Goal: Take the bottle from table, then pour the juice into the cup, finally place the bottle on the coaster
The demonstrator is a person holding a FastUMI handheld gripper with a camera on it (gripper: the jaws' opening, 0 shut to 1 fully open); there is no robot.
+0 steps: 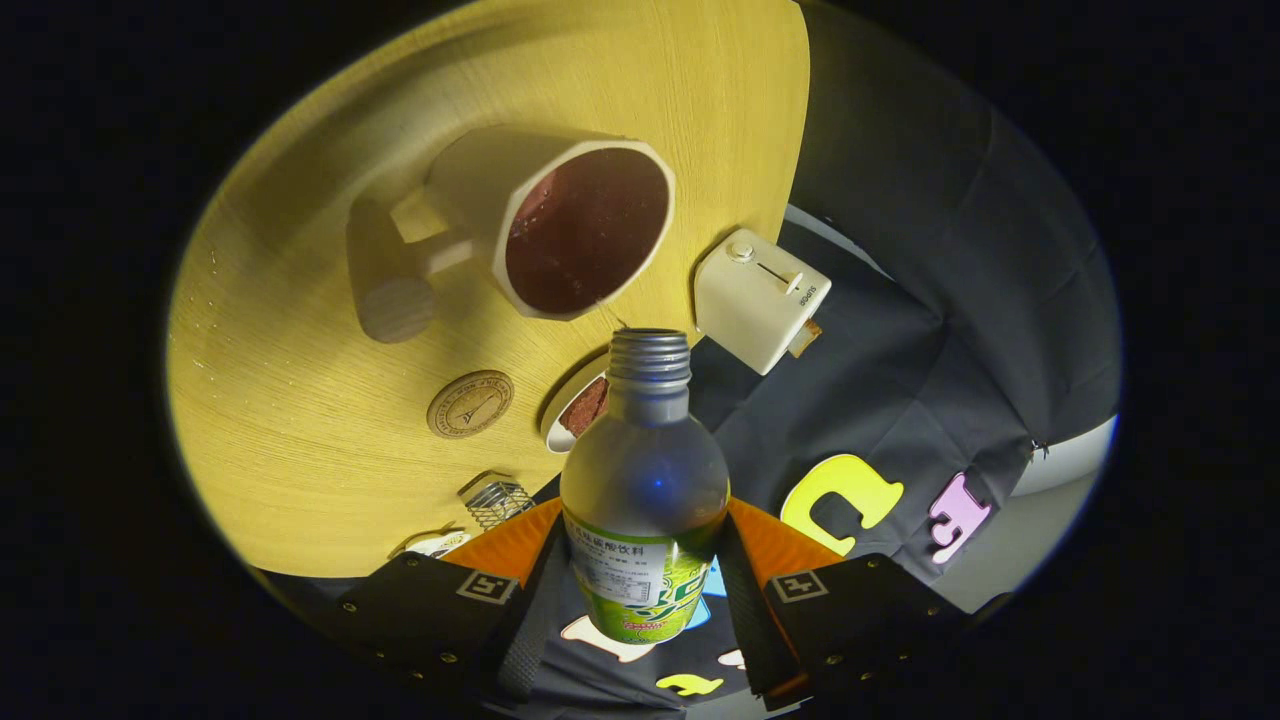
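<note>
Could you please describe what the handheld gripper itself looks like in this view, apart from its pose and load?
The gripper shows two broad, flat finger bodies, each carrying a small square black-and-white tag marker near its upper inner corner. Ribbed strips line the inner faces, and small round fasteners dot the lower parts. No cables or sleeve are visible.

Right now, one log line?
phase: pouring | hand-held gripper: shut on bottle | bottle: tilted, uncapped, at cup | cup: dark juice | coaster: bare

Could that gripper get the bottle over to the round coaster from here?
Probably yes. The gripper is shut on the bottle, and the coaster lies bare on the table, below the cup, with nothing between.
</note>
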